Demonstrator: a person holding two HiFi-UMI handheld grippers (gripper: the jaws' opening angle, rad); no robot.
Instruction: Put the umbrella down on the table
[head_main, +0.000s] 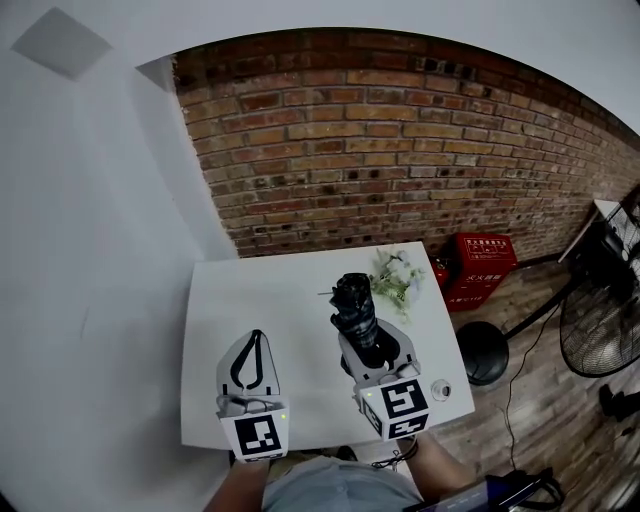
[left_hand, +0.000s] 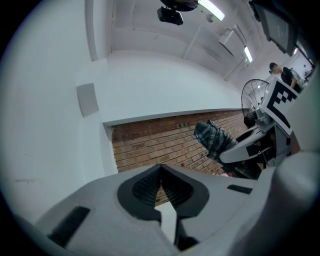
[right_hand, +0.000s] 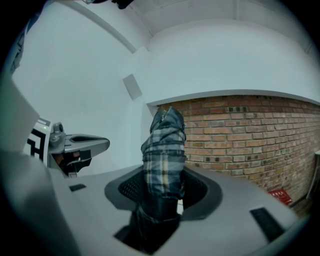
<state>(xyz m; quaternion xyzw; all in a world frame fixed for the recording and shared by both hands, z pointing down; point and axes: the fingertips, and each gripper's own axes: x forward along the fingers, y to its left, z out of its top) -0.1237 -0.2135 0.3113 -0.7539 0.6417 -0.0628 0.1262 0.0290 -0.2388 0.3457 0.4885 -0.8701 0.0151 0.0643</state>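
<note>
Free tabletop (head_main: 262, 300) left (flowers (head_main: 396, 277) far right)

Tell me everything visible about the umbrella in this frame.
The umbrella is folded and bundled, its dark plaid fabric wrapped tight. The right tongs are clamped on its lower part, so the rest juts out past them, above the white table. It looks clear of the tabletop, and nothing else is seen touching it.

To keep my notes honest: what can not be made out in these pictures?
- Lower end of the umbrella: right gripper view, sunk between the right tongs.
- Small round thing on the table: head view, too small to name.
- Greenery: head view, small, partly behind the umbrella.
</note>
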